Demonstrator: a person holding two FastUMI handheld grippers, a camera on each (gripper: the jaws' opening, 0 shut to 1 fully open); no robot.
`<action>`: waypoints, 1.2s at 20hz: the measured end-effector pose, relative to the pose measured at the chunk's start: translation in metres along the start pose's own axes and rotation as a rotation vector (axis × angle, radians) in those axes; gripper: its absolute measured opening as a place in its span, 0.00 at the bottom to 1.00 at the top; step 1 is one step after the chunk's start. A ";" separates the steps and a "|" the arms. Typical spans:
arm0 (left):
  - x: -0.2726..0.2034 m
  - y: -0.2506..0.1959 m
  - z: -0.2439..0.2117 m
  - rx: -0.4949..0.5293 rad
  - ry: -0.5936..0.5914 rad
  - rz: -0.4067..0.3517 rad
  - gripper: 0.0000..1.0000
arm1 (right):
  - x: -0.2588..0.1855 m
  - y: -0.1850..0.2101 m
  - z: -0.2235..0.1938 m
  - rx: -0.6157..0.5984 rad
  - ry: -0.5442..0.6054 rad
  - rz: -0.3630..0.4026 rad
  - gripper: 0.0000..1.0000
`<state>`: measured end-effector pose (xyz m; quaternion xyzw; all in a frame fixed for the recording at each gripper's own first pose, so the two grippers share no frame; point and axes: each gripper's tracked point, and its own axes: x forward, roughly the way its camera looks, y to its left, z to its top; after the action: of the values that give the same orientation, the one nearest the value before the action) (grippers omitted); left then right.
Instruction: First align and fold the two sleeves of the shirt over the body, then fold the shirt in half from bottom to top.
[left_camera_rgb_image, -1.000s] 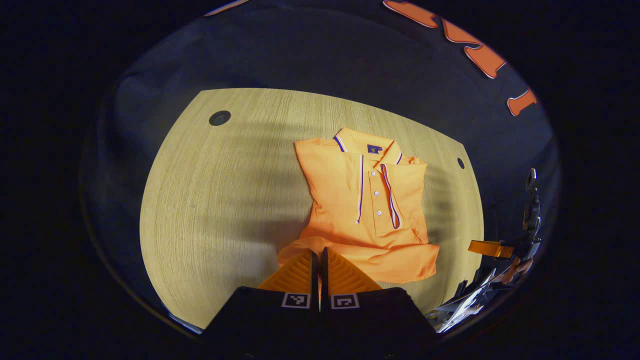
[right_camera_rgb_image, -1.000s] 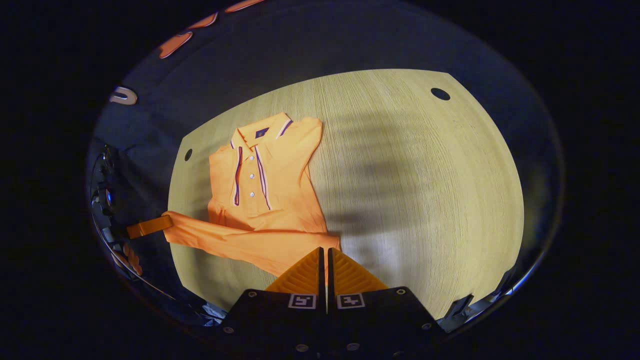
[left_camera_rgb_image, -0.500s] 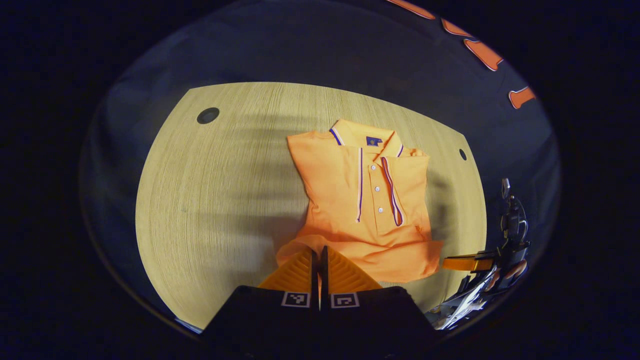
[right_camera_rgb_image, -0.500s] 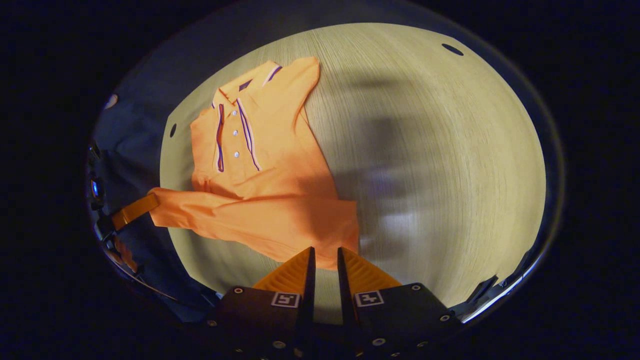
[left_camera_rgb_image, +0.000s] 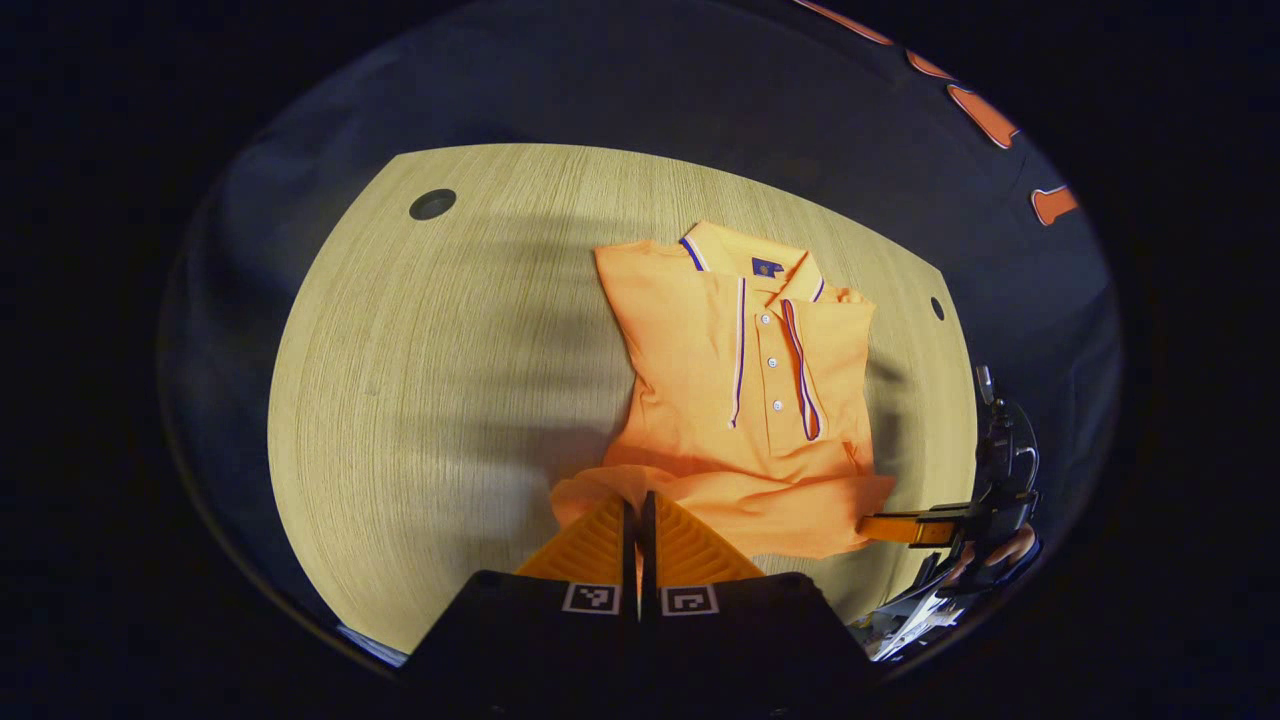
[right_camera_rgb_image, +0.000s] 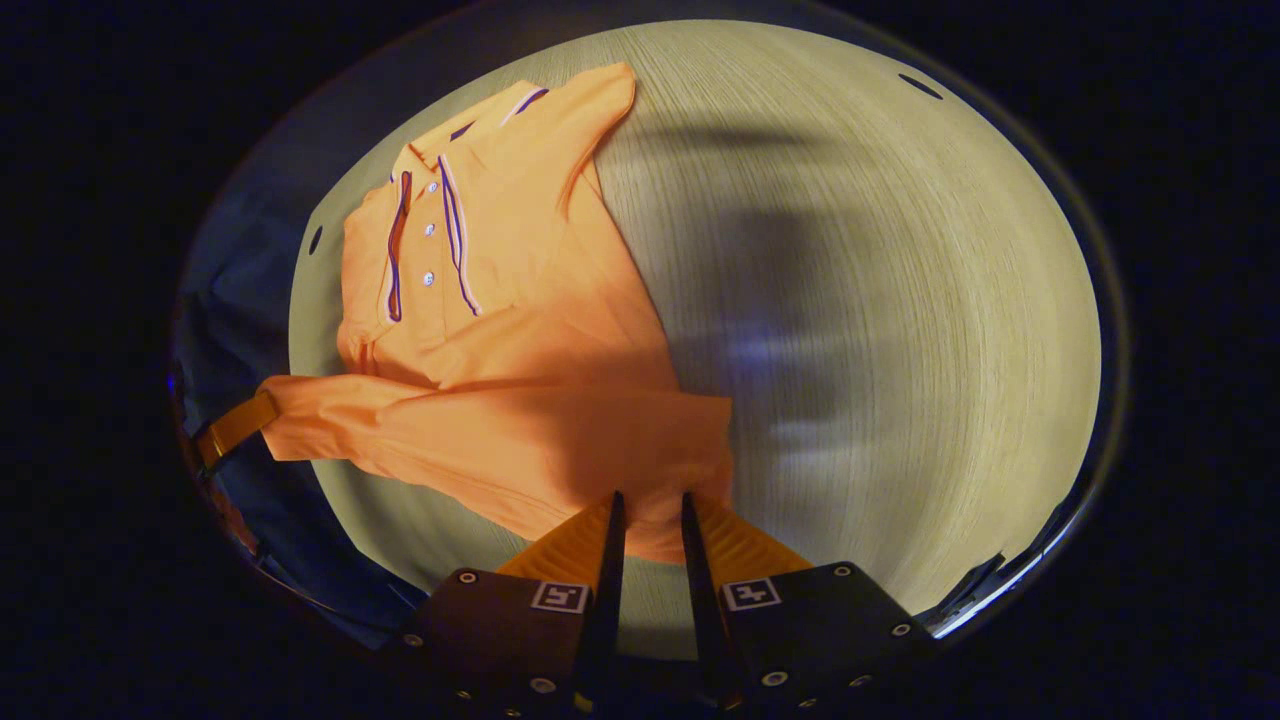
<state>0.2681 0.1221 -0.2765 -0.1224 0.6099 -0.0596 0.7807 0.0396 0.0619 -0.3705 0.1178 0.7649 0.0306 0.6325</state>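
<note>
An orange polo shirt lies face up on the wooden table, collar far from me and both sleeves folded over the body. My left gripper is shut on the left corner of the bottom hem, which bunches around its tips. In the right gripper view the shirt spreads to the upper left, and its hem band looks raised off the table. My right gripper stands open by a narrow gap, with the hem's right corner reaching in between its fingers. The left gripper holds the far hem corner there.
The table has small round holes near its far corners. The right gripper and a hand sit at the table's right front edge. Bare wood stretches right of the shirt. Dark cloth surrounds the table.
My right gripper went from shut to open, tilted down and moved closer, so the hem corner now lies between its fingers. The left gripper stayed shut on its corner and barely shifted.
</note>
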 end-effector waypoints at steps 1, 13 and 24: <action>0.001 0.001 0.000 0.001 0.001 0.003 0.01 | 0.000 0.000 -0.001 -0.015 -0.005 -0.002 0.35; 0.004 -0.001 -0.004 0.013 0.013 -0.006 0.01 | -0.001 0.006 0.023 0.067 -0.147 0.046 0.01; -0.017 -0.022 0.041 0.044 -0.082 -0.086 0.01 | -0.071 0.025 0.098 0.123 -0.311 0.155 0.01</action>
<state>0.3050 0.1095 -0.2456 -0.1338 0.5699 -0.1014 0.8043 0.1508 0.0603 -0.3164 0.2181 0.6470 0.0136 0.7305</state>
